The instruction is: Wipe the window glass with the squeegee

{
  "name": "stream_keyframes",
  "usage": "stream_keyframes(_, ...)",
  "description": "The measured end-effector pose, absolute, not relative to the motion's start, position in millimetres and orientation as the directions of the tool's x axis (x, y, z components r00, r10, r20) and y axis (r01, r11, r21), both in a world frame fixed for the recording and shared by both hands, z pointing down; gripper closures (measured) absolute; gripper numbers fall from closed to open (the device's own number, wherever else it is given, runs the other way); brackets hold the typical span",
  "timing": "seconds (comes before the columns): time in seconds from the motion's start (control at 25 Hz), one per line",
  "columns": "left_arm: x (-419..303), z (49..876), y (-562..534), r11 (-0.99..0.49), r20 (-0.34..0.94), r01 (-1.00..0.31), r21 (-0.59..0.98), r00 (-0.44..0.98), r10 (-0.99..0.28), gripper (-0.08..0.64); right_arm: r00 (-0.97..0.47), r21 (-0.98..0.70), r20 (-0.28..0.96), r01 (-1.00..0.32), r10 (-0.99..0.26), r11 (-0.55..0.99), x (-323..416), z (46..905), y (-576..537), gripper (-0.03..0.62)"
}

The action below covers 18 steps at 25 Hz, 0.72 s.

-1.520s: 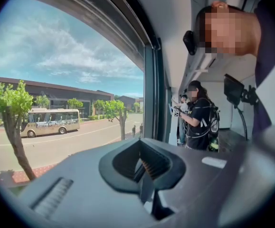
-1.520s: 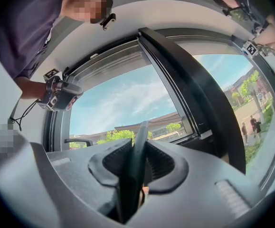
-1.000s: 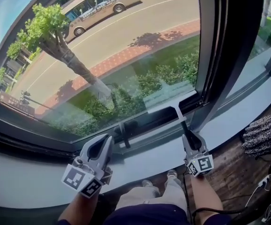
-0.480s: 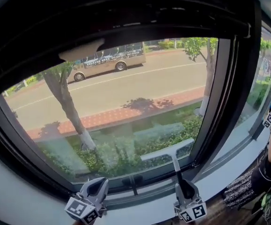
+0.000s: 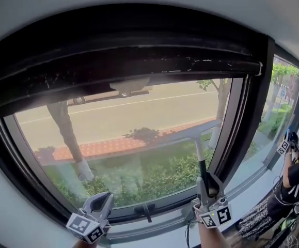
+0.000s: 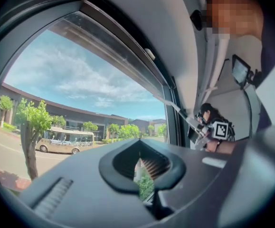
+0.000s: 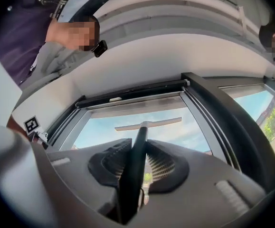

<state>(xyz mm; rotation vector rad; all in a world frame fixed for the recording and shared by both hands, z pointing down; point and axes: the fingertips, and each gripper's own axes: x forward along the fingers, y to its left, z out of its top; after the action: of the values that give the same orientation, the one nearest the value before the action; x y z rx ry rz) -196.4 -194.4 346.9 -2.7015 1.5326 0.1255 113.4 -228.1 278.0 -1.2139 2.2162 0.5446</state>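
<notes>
— Jaws first: how do they stand?
— Left gripper (image 5: 104, 198) has its jaws together on nothing, low at 7 o'clock under the window glass (image 5: 128, 133). Right gripper (image 5: 203, 179), at 5 o'clock, is clamped on the handle of the squeegee (image 7: 140, 141), with the blade raised before the pane near its right side.
— What could go wrong?
— I judge the long handle could twist in that narrow pinch. That would tilt the blade so one end lifts and leaves streaks. It could also knock the frame (image 5: 247, 128) at 3 o'clock.
— Anything unclear?
— Whether the blade touches the glass; the head view shows it only faintly. The person (image 5: 296, 172) at the far right is cut off.
</notes>
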Motion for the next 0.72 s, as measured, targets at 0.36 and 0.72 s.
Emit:
stream_keyframes(0.36,-213.5,324.9,-198.9,-0.518,-0.112,-0.855,-0.03,0.518,-0.848,0.557,-0.381,0.108,-0.766,-0.87,-0.518,0.481,98.0,186.5,-251.1,0.489)
stream_keyframes(0.72,-238.8,296.2,-202.4,-0.499,-0.179,-0.865,-0.056,0.501,-0.847,0.557,-0.358,0.127,-0.813,-0.879,-0.46,0.46,88.6,132.2,-285.3,0.489)
